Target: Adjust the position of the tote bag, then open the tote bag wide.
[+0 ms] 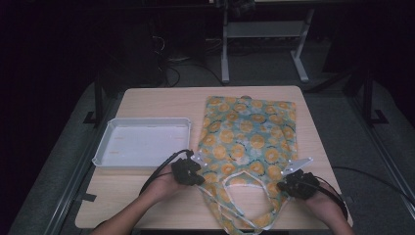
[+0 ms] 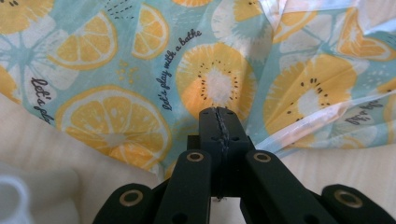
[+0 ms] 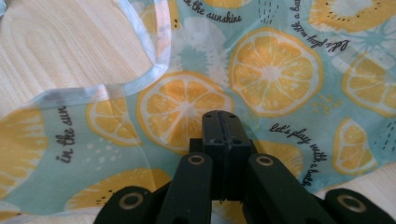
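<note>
While both tools rest at the near edge of the fruit-print bag [image 1: 247, 142], the work in hand looks like the first step of folding or gathering it: getting a hold on the cloth. The bag, a thin blue-green fabric printed with orange and lemon slices (and small cursive lettering), lies flat on the wooden bench [image 1: 161, 100], its pale looped handles [image 1: 230, 196] trailing toward the person. Beside the bag, off its left edge, sits an empty white tray [image 1: 105, 142]. The left tool [image 2: 219, 116] is at the bag's near left corner, its jaws pressed together with the tip lying over the cloth just inside the hem; whether a fold of fabric is nipped between them cannot be made out. The right tool [image 3: 220, 120] is at the bag's near right corner, jaws likewise pressed together over the print, beside the curve of a handle strap [image 3: 140, 51]. Judging from this, the next move calls for spreading each tool, sliding one jaw under the bag's edge, and closing on both corners evenly so the thin cloth lifts without bunching.
</note>
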{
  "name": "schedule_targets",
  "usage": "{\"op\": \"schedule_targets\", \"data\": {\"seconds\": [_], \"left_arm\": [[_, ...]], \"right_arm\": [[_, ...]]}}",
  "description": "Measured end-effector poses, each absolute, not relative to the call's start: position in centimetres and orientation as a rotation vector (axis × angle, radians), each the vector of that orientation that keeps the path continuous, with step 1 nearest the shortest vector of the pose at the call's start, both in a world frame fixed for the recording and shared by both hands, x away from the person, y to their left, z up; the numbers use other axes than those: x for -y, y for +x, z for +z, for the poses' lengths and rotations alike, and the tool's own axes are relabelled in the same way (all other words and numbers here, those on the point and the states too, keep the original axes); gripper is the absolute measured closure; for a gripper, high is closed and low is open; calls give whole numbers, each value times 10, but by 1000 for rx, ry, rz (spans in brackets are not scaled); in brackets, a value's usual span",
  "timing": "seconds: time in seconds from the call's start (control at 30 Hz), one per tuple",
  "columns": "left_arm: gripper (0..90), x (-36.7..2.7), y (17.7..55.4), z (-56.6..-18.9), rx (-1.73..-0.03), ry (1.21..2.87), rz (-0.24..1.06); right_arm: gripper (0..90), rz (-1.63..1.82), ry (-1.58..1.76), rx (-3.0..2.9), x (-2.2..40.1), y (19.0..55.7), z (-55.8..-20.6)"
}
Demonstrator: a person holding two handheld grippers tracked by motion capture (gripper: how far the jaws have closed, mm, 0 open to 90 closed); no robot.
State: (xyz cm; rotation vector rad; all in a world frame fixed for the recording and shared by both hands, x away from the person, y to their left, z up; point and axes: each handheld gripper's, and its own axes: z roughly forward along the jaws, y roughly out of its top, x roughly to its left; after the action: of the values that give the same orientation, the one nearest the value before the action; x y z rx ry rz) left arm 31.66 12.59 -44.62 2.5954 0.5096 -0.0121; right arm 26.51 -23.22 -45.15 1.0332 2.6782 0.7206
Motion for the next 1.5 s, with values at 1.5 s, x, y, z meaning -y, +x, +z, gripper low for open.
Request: {"op": "schedule_targets", "data": {"seconds": [1.5], "left_arm": [[776, -144, 288, -420, -425, 2492, -46]], "right_arm": [[828, 955, 888, -2725, 231, 254, -432]]}}
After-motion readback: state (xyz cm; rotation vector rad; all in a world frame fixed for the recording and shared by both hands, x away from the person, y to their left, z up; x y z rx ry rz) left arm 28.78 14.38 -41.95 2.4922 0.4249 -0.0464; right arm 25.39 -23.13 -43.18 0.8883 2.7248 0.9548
